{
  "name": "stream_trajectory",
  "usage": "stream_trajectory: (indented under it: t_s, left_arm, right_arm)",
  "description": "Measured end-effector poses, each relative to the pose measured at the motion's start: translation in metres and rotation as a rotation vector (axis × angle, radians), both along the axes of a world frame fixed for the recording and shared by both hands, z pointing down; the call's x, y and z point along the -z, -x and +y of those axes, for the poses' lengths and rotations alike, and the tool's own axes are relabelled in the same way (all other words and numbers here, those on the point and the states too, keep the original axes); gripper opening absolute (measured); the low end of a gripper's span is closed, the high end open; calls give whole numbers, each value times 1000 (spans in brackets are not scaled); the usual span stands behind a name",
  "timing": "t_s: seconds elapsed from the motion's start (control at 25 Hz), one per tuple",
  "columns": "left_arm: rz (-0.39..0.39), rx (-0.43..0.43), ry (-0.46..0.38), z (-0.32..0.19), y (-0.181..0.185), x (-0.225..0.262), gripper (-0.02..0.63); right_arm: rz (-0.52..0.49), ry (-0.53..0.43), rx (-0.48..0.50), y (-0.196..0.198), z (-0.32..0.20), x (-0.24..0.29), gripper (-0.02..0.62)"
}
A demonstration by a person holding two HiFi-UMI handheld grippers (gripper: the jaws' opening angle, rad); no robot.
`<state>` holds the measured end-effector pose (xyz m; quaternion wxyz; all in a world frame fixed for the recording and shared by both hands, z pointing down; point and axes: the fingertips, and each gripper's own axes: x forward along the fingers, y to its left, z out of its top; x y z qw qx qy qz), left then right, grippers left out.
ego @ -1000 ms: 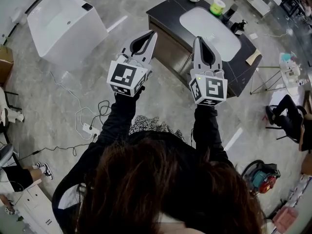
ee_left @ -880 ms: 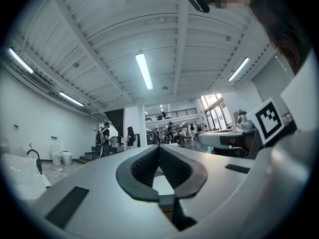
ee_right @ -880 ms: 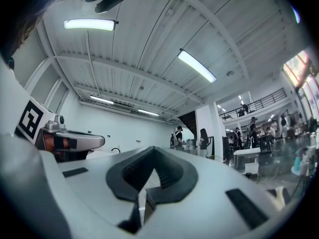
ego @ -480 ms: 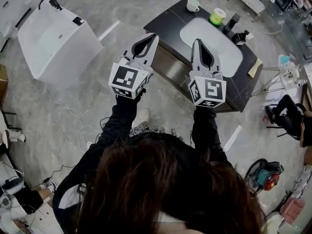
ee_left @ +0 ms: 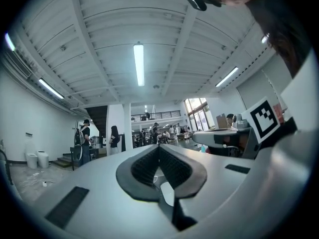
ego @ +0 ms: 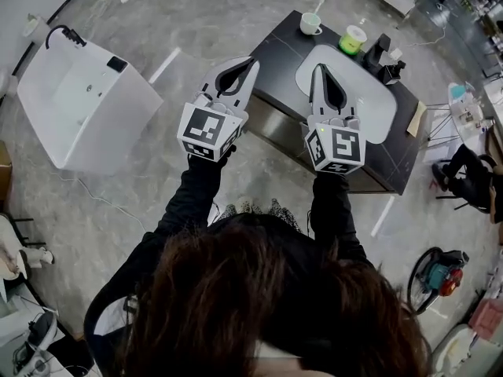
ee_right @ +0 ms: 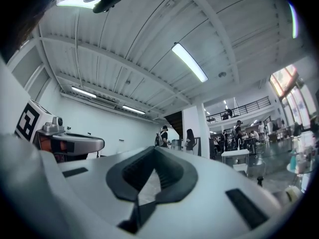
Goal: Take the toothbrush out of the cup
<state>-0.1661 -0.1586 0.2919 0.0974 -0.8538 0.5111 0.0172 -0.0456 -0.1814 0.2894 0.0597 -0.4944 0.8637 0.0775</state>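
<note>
Our left gripper [ego: 250, 60] and right gripper [ego: 318, 68] are both pressed together, nothing between the jaws. We see the danger ahead: the white cup [ego: 310, 24] with the toothbrush [ego: 318, 7] stands at the far corner of the table [ego: 284, 49], so arriving closed could knock it off the edge. Both arms stretch forward, side by side, roughly level, well short of it.
</note>
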Motion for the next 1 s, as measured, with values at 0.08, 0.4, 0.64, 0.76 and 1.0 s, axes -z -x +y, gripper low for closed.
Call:
stream_trajectory:
  t_s: [0.08,0.4,0.64,0.76,1.0]
  left_arm:
    - [0,-11,3,-10,7,0,6]
    - [12,-44,9,-40,9,-5,5]
    - [20,-35,23,-66,-1,-10,5]
    - [13,-32,23,-82,-12,-10,6]
    - [12,-20,21,-114,-32,-8,6]
  right_arm:
    - [1,2,-11,7,-8,0,1]
    - [23,12,-38,9,-34,-5,0]
    - [21,18,-30,0,-60,-8,0]
    - [11,23,-27,-9,-78,-9,1]
    - [5,22,-14,-30,-111,-10,0]
